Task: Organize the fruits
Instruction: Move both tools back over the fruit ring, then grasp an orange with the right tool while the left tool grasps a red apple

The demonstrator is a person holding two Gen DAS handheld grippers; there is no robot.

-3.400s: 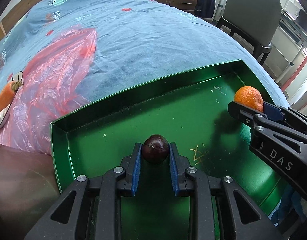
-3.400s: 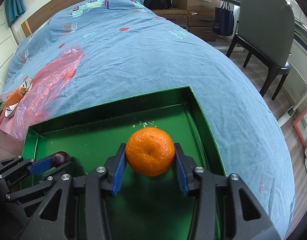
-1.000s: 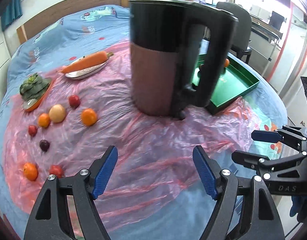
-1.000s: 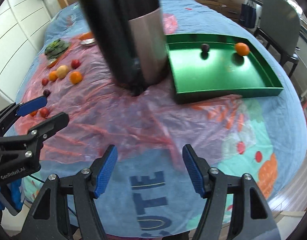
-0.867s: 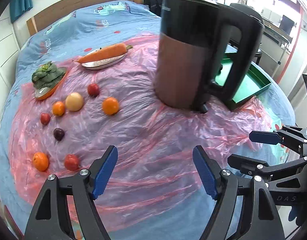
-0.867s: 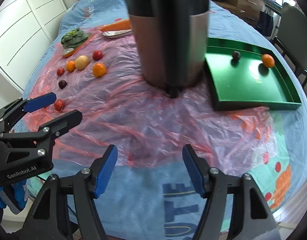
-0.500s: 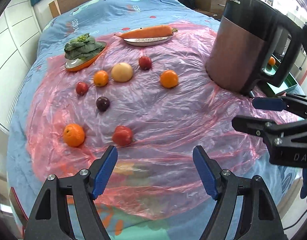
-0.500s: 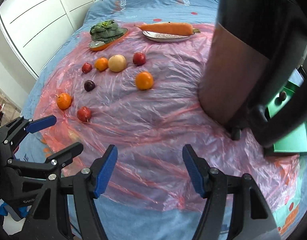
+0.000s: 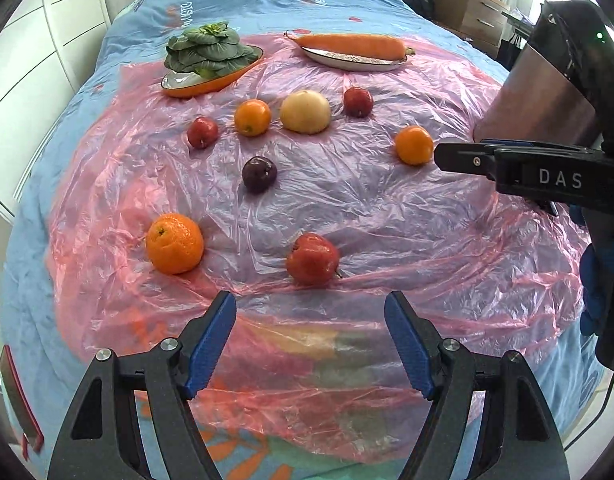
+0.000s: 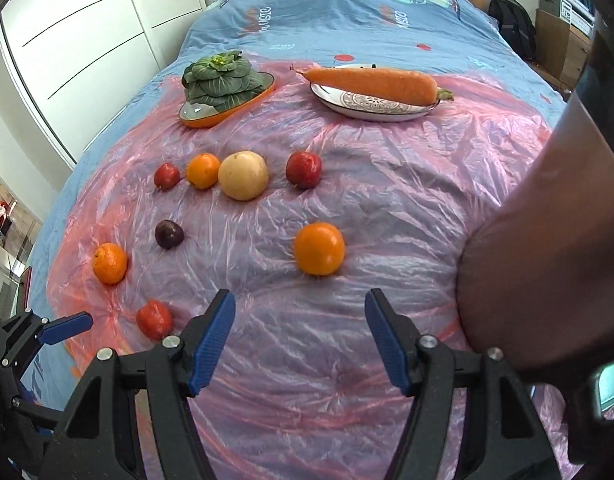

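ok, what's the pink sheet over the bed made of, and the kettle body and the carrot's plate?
Pink sheet: thin translucent plastic film, by its glossy crinkles and the quilt print showing through. Kettle: probably brushed metal, with a soft satin sheen; its top looks like black plastic. Carrot's plate: probably glazed ceramic or enamel, glossy white with a printed pattern.

Bright, even daylight; fruits cast faint shadows on the glossy, softly glaring pink plastic sheet point(image 9: 347, 208). Around it, fisheye bending curves the bed, corners vignette black. The kettle point(image 10: 547, 260) beside it looms blurred.
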